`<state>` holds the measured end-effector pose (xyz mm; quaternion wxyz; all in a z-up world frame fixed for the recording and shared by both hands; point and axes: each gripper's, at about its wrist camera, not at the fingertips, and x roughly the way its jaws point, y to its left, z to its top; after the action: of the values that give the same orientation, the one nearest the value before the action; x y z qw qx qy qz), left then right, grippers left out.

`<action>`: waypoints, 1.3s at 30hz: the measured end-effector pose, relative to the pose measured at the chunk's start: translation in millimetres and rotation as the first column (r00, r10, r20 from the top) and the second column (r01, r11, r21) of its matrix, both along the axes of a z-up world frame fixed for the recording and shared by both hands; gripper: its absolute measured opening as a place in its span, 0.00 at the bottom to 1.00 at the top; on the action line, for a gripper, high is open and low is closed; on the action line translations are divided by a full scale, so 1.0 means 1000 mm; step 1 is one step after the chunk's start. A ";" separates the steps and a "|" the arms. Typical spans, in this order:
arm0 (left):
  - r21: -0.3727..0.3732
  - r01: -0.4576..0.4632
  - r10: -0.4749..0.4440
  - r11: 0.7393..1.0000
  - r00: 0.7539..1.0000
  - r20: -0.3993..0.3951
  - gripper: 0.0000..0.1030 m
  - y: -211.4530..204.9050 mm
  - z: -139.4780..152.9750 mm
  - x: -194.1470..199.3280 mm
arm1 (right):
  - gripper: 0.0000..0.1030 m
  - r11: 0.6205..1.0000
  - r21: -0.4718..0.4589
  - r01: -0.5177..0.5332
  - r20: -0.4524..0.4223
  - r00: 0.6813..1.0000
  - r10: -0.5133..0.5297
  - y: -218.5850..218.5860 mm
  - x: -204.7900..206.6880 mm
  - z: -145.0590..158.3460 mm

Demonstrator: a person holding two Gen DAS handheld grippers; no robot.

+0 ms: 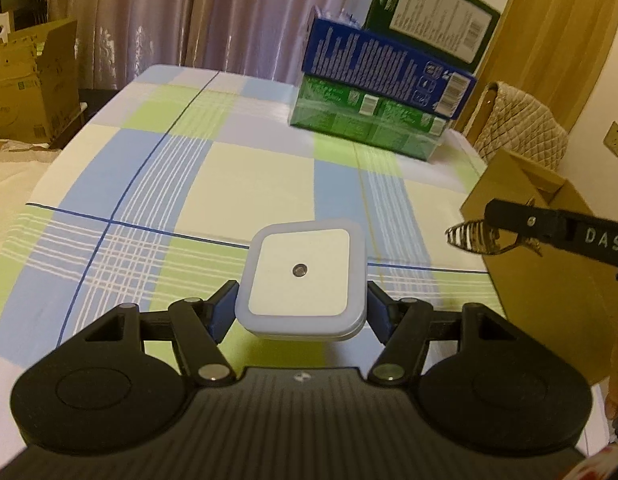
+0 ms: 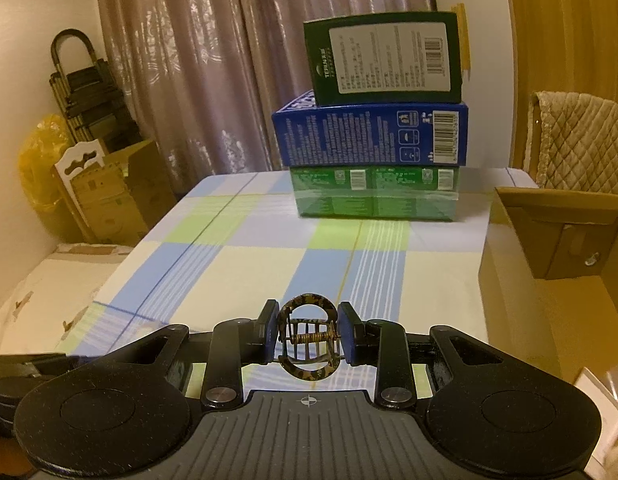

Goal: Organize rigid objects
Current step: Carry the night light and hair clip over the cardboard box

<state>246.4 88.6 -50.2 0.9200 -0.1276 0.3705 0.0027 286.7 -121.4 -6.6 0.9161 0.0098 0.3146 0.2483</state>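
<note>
L gripper (image 1: 302, 307) pinches a white square night light (image 1: 303, 282) btwn its blue pads (image 1: 220, 316), held clear above the checked tablecloth (image 1: 213, 184). R gripper (image 2: 308, 336) is clamped on a tortoiseshell hair claw clip (image 2: 308, 338), spring side facing the cam. Fwd of both tools: stack of 3 boxes (image 2: 373, 160), green at bottom, blue in middle, dark green on top. Open cardboard box (image 2: 549, 240) sits to the R of R gripper.

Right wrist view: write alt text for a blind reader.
The right gripper is shut on a tortoiseshell plastic hair claw clip above a blue-and-green checked tablecloth. Beyond stand three stacked cardboard boxes; an open brown carton sits at right.
</note>
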 end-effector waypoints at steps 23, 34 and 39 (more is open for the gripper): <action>0.065 0.208 -0.215 0.976 0.969 0.125 0.60 -0.103 0.084 -0.050 | 0.27 0.988 0.078 0.136 0.095 0.985 -0.143 -0.115 -0.070 0.090; 0.090 0.404 -0.413 0.910 0.901 0.132 0.60 -0.214 0.102 -0.015 | 0.27 0.948 0.053 0.313 0.060 0.947 -0.316 -0.228 -0.057 0.096; 0.110 0.460 -0.471 0.881 0.876 0.102 0.60 -0.251 0.090 0.002 | 0.27 0.933 0.064 0.353 0.001 0.935 -0.354 -0.257 -0.048 0.073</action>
<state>248.7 -162.6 39.5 0.9195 0.0035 0.3313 -0.2114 238.4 -378.8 66.7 0.9470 0.0935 0.2941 0.0894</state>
